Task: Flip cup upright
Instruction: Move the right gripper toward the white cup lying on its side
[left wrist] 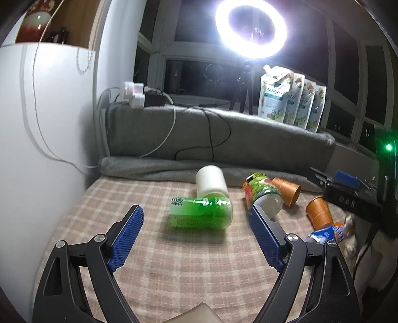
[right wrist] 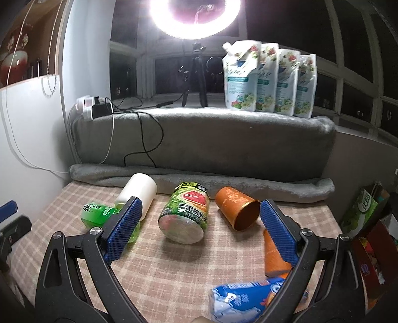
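Left wrist view: the left gripper point(left wrist: 196, 221) hangs above the checked cloth point(left wrist: 174, 273), jaws spread wide and holding nothing. Between and beyond the fingertips lies a green cup point(left wrist: 201, 212) on its side, mouth to the right, with a white cup point(left wrist: 211, 181) tipped over just behind it, touching or nearly so. Further right lie a green-labelled cup point(left wrist: 263, 196), two orange cups point(left wrist: 286, 191) point(left wrist: 319, 210) and a blue cup point(left wrist: 325, 234), all toppled. The right gripper's body shows at the right edge. Right wrist view: the right gripper point(right wrist: 201, 218) is likewise spread wide and empty over the same cloth. The green-labelled cup point(right wrist: 185, 216) lies on its side between the fingertips, base toward the camera. An orange cup point(right wrist: 236, 210) lies just right of it, mouth toward the camera; a second orange cup point(right wrist: 274, 256) sits partly behind the right finger. The blue cup point(right wrist: 246, 300) lies nearest the camera. A ring light point(right wrist: 196, 17) glares above.
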`<state>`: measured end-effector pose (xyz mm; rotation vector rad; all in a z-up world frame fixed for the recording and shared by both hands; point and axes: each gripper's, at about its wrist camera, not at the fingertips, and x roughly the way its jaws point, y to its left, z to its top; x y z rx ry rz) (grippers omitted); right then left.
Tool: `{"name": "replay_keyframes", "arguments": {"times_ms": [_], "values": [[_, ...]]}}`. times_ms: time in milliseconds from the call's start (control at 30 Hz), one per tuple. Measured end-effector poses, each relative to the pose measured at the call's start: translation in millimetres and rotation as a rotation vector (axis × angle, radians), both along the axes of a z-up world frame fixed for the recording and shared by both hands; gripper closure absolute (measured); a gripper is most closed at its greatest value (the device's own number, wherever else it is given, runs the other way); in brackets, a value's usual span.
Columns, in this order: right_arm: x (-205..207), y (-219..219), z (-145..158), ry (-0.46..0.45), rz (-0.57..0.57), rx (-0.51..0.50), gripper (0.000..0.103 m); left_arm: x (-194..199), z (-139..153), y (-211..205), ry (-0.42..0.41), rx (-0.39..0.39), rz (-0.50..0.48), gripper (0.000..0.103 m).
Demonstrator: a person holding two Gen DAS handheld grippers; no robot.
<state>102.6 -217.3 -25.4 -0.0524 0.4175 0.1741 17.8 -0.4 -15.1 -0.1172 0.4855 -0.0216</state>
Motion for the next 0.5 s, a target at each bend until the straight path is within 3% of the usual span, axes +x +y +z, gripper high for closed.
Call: {"name": "replay_keyframes", "arguments": {"times_ms": [167, 500], "values": [[35, 22, -2, 0.090, 0.095, 0.018, 0.005, 5, -13, 14, 0.054, -0.008, 0.026, 0.017], [127, 81, -15, 0.384, 0.267, 0.102, 0.006, 1, -29, 44, 0.104, -0.051, 0.091, 0.017]]}}
